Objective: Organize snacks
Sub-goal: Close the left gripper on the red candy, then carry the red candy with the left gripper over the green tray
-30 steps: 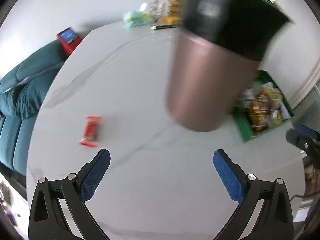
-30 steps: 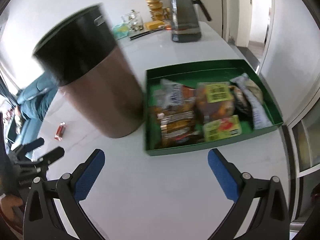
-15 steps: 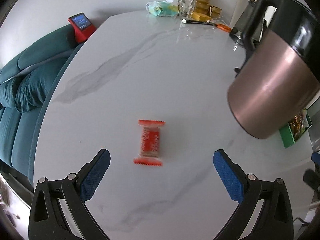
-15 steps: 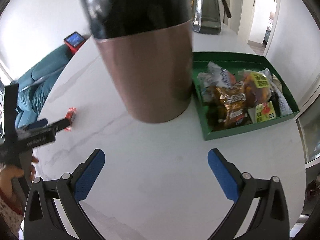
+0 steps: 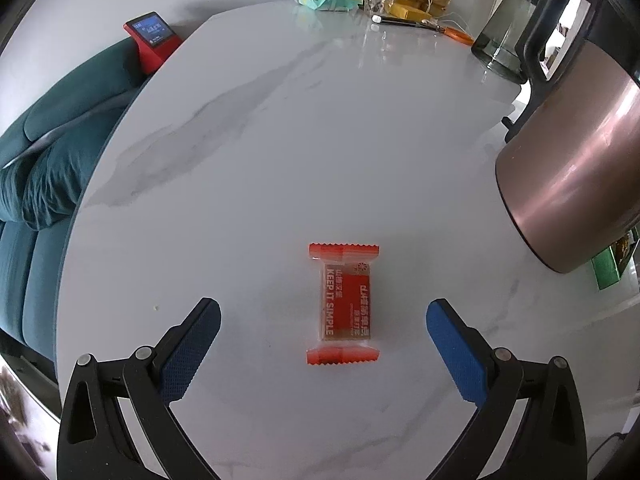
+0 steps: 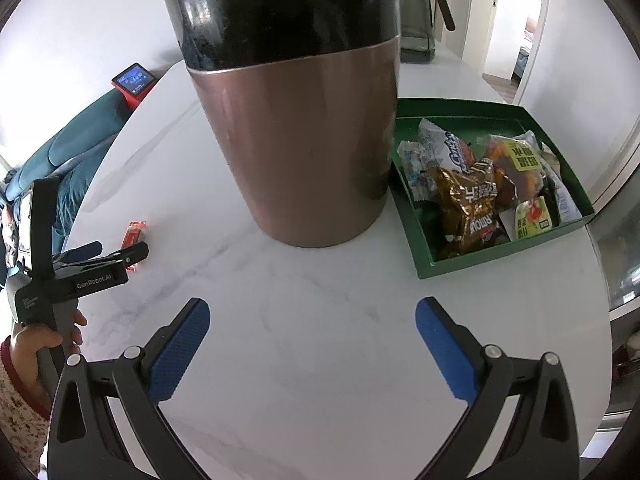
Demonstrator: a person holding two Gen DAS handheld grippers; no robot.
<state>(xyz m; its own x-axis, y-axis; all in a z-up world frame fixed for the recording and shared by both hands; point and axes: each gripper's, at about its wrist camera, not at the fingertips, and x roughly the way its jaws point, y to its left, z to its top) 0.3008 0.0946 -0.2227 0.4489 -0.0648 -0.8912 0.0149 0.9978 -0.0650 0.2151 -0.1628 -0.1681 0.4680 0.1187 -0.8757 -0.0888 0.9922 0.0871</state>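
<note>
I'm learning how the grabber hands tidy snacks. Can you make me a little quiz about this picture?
1. True or false: the left gripper is open around the red snack bar.
2. What colour is the tray holding the snacks?
3. What stands between bar and tray? A) copper kettle B) bowl C) book

Key: 1 true; 2 green; 3 A.

"KEEP IT SIMPLE" is printed on the red snack wrapper (image 5: 345, 305). "GenRobot.AI" is marked on the left gripper (image 6: 105, 255).
</note>
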